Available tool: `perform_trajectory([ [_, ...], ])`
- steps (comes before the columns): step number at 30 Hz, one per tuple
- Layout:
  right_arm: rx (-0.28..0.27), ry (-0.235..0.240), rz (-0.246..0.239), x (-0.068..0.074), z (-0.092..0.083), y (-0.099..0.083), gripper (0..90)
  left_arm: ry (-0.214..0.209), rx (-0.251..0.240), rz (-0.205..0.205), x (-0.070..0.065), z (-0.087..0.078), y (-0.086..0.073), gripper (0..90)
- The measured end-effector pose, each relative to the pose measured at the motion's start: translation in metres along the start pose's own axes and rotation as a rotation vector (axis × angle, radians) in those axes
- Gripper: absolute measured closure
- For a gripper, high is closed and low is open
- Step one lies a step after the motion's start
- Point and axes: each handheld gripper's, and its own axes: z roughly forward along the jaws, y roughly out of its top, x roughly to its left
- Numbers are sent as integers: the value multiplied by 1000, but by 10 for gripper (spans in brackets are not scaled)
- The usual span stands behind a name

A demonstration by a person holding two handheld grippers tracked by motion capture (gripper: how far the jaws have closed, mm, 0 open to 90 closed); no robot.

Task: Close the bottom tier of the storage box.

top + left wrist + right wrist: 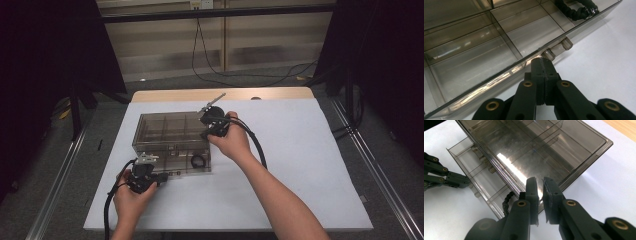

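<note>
Smoky clear compartment box [170,137] sits between your tongs: light, rigid, slick plastic with thin walls, so go easy. Its raised lid [536,152] edge sits in the right tongs [540,185], clenched on it; hold the rim, not the panel. Left tongs [544,62] are clenched empty, tips at the front latch [549,53]. The left gripper view gives you that latch contact, which the high view blurs. The right gripper view shows the black coiled cord [507,200] in the base, just left of its jaws.
</note>
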Motion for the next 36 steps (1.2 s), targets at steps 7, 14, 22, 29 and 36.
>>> perform_trajectory([
  [7, -1, -7, -5, 0, 0, 0, 830, 5, 10, 5, 2, 1, 3, 898],
  [14, 2, -4, 7, 0, 0, 0, 830, 3, -12, -12, 3, 3, 5, 899],
  [22, 0, -8, 3, 1, 0, 0, 831, 10, -31, -13, 4, 3, 7, 897],
  [29, 1, -9, 3, 1, 0, 1, 833, 19, -33, -11, 6, 4, 8, 896],
  [36, 1, -10, 2, 1, 1, 1, 835, 31, -44, -11, 6, 5, 9, 896],
])
